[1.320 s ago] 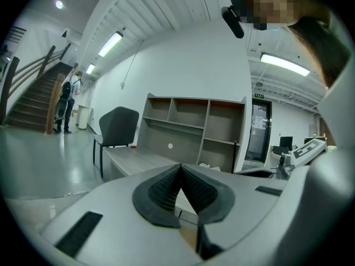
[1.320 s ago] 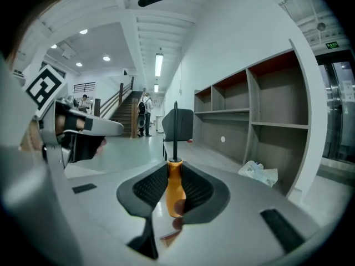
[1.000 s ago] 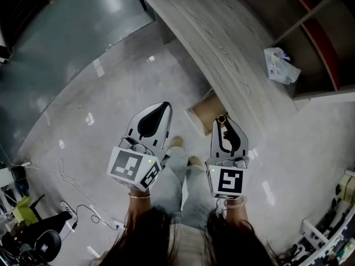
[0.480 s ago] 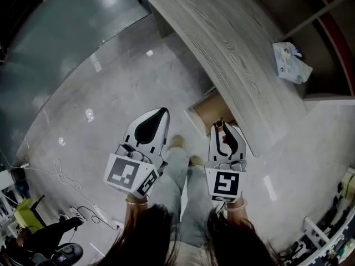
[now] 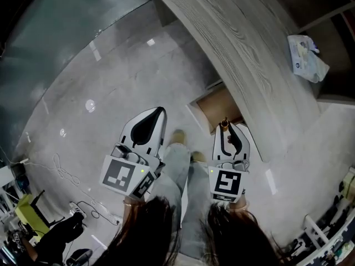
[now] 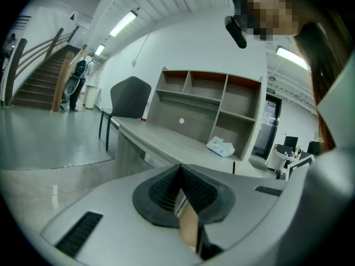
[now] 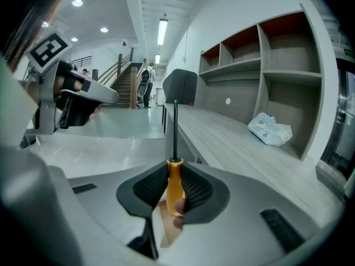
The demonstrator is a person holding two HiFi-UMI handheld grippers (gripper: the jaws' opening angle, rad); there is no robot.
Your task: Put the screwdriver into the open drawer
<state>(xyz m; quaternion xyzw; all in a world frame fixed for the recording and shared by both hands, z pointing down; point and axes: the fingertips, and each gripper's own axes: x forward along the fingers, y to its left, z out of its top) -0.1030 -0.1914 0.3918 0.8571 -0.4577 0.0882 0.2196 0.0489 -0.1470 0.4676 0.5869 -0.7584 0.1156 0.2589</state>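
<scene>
Right gripper point(image 7: 174, 173) clamping screwdriver point(image 7: 175, 186), near open drawer point(image 5: 217, 107), left gripper point(image 6: 180, 175) closed

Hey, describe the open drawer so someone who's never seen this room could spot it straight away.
Find the long grey wood-grain desk running diagonally across the pale glossy floor. Under its near edge, the open drawer juts out toward the person, just ahead of the right gripper holding the orange-handled screwdriver. It is the only brown box-shaped hollow among grey and white surfaces.
</scene>
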